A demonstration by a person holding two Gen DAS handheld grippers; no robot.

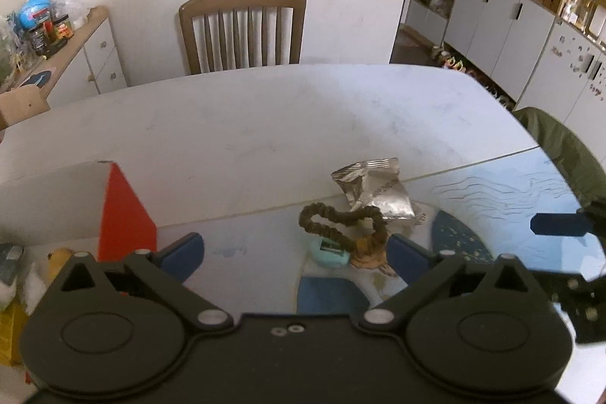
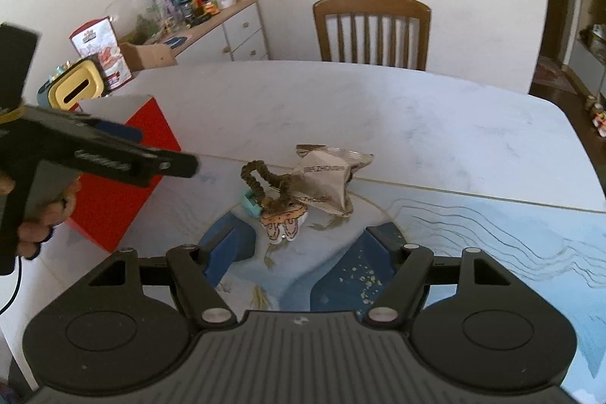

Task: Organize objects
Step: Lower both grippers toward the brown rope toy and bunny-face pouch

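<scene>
Right wrist view – right hand-held gripper (image 2: 299, 248) wide open, empty

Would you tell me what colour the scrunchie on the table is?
Dark olive-brown; the scrunchie shows best in the left wrist view.

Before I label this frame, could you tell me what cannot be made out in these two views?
- Teal item: left wrist view, mostly covered by the brown scrunchie; identity unclear.
- Red box contents: right wrist view, the left gripper hides its opening.
- Silver wrapper print: too small and reversed to read.
- Right gripper: left wrist view, cut by the edge.
</scene>
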